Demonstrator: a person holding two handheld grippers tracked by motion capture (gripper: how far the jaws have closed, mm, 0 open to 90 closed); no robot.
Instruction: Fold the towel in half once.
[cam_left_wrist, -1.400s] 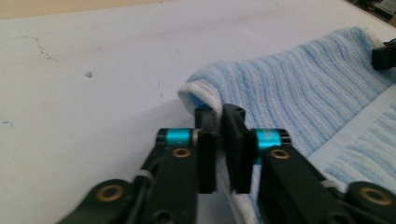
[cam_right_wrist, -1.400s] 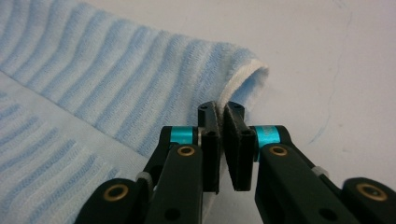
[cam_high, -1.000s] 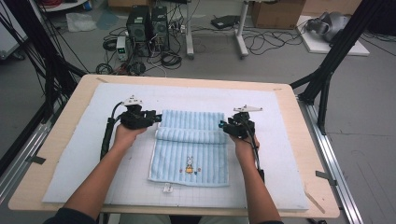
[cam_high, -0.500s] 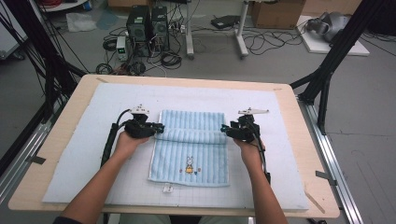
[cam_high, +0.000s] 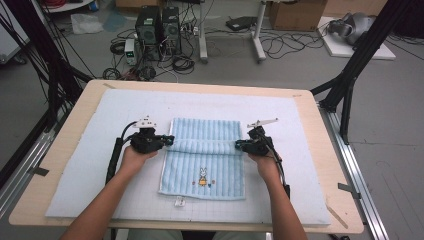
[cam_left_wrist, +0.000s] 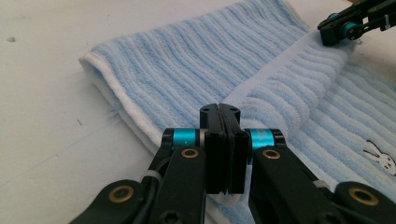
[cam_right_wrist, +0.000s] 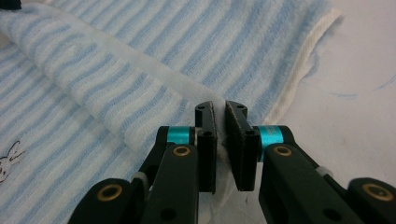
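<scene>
A light blue striped towel (cam_high: 202, 162) with a small rabbit motif (cam_high: 202, 176) lies flat on the mat, and a raised fold runs across its middle. My left gripper (cam_high: 169, 140) is at the fold's left end. In the left gripper view its jaws (cam_left_wrist: 219, 109) have just been closing and now stand shut, pinching the towel (cam_left_wrist: 196, 60) at its white hem. My right gripper (cam_high: 239, 145) is at the fold's right end. Its jaws (cam_right_wrist: 219, 109) have also just been closing and now grip a bunched bit of the towel's (cam_right_wrist: 140, 60) edge.
A pale blue mat (cam_high: 100, 130) covers most of the wooden table (cam_high: 322, 150). A small white tag (cam_high: 179, 201) lies on the mat by the towel's near edge. Beyond the table, the floor holds computer boxes, cables and black frame legs.
The left gripper has moved toward the near side and in to the towel's left edge. Both pairs of jaws have closed on the towel's sides, and a ridge now runs between them.
</scene>
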